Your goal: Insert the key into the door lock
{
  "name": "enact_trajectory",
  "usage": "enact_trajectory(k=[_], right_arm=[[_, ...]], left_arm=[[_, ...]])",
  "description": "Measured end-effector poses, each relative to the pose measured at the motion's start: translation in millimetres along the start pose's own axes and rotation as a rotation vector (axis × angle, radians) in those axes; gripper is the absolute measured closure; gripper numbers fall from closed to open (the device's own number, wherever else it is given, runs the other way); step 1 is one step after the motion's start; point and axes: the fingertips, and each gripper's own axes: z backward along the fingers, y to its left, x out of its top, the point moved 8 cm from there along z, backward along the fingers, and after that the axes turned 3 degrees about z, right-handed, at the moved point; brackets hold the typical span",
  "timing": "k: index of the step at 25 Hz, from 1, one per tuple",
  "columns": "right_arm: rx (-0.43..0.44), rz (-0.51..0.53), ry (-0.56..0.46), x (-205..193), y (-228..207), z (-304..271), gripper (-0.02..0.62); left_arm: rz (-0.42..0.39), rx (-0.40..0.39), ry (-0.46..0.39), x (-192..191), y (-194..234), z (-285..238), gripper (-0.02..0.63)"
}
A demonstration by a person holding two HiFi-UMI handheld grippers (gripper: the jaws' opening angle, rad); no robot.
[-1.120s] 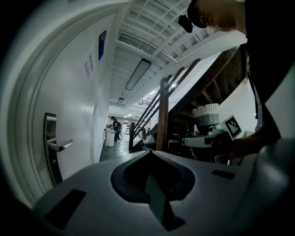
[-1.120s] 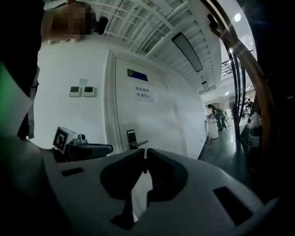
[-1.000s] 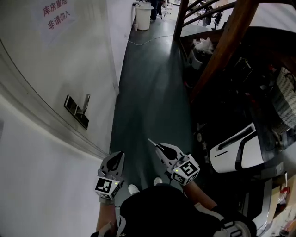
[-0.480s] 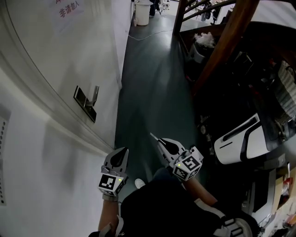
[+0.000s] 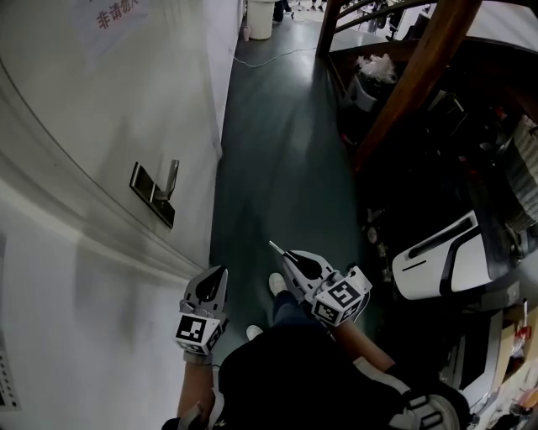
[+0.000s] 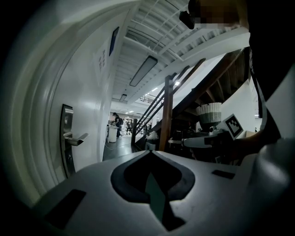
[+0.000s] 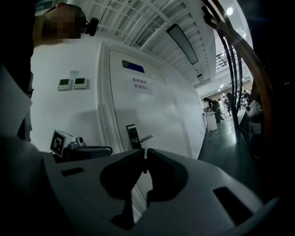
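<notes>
Since a second ago one shoe (image 5: 277, 284) has stepped forward, and the lock (image 5: 151, 196) now sits a little further right in the head view, nearer the grippers. It is a dark plate on the white door (image 5: 101, 126) at the left, with a lever handle (image 5: 171, 176) on it. No view is sharp enough to show a keyhole.

Right gripper (image 5: 290, 257) has its jaws clenched on the key (image 5: 276, 249). Only a thin pale sliver of it pokes out past the tips toward the far left, and the rest is buried between the jaws. The key is well apart from the lock. In the right gripper view it shows as no more than a dark line in the seam, with the lock beyond it.

Left gripper (image 6: 150, 152) has its jaws pressed together with nothing between them. It hangs near the door, below the lock in the head view.

A red-lettered sign (image 5: 113, 13) on the door is cut off by the top edge.
</notes>
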Motion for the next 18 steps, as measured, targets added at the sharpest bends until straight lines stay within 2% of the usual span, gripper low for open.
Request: enact_trajectory(k=[5, 11, 18], right_arm=[[0.014, 0.014, 0.010, 10, -42, -25, 0.561], [0.039, -0.019, 0.007, 24, -97, -61, 0.561], [0.132, -0.072, 0.035, 39, -146, -106, 0.561]], left_arm=[[0.000, 0.028, 0.009, 8, 18, -39, 0.598], [-0.020, 0.072, 0.024, 15, 46, -88, 0.598], [-0.007, 0.156, 0.038, 27, 66, -133, 0.598]])
